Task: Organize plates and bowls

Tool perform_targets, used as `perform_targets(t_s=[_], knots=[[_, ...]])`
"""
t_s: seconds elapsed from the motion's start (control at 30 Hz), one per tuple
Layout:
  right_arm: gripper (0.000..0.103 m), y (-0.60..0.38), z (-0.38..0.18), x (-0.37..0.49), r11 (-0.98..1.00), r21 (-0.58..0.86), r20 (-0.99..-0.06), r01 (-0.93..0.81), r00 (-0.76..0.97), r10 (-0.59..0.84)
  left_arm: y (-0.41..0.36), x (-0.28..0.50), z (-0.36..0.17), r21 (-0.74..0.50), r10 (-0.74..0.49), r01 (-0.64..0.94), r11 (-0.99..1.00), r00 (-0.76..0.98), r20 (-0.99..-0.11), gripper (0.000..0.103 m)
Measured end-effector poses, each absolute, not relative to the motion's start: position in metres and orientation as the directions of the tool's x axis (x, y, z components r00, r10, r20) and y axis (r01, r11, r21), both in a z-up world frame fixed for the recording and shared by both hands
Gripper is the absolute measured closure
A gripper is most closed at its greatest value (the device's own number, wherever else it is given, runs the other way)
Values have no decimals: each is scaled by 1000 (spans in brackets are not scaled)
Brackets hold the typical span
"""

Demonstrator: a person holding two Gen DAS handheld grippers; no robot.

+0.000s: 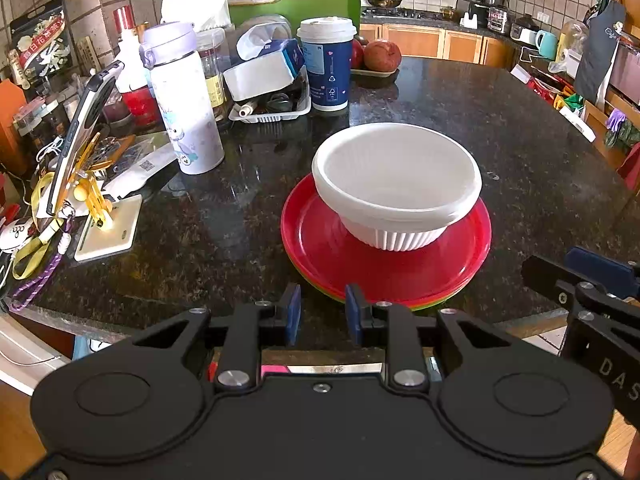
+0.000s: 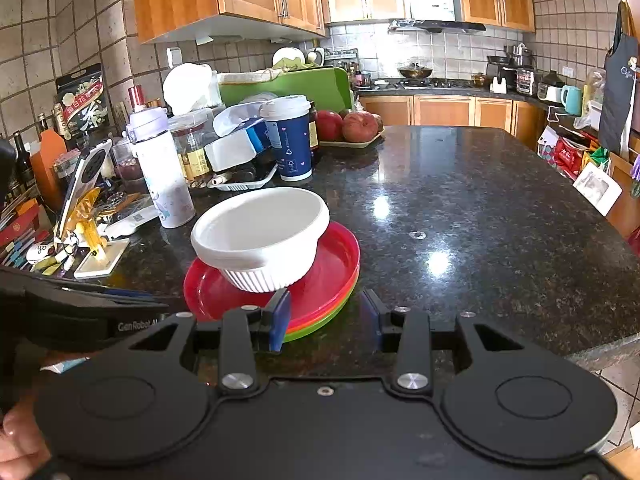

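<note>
Ahead of both fingertip pairs, a white bowl sits on stacked plates. Left gripper and right gripper partly open, empty.

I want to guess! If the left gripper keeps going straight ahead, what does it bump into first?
Probably the near rim of the red plate; the left gripper is open and empty just before it. Depth is unclear.

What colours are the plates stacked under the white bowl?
Red plate on top, then orange, then green; the right wrist view shows the edges best.

Lower plates mostly hidden under red plate; count unclear.
</note>
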State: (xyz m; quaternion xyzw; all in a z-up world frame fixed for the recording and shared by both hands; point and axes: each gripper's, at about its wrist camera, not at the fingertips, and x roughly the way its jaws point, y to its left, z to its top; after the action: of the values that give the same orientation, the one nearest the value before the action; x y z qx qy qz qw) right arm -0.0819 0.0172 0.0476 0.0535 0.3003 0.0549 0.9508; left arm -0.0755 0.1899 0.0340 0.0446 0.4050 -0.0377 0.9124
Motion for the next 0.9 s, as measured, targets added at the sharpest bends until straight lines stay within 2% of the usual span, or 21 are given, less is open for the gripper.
perform_targets(t_s=[0.9], knots=[[62, 15, 46, -82, 985, 147, -557, -87, 816, 155, 186, -81, 37, 58, -22, 96, 994, 677, -735, 67]])
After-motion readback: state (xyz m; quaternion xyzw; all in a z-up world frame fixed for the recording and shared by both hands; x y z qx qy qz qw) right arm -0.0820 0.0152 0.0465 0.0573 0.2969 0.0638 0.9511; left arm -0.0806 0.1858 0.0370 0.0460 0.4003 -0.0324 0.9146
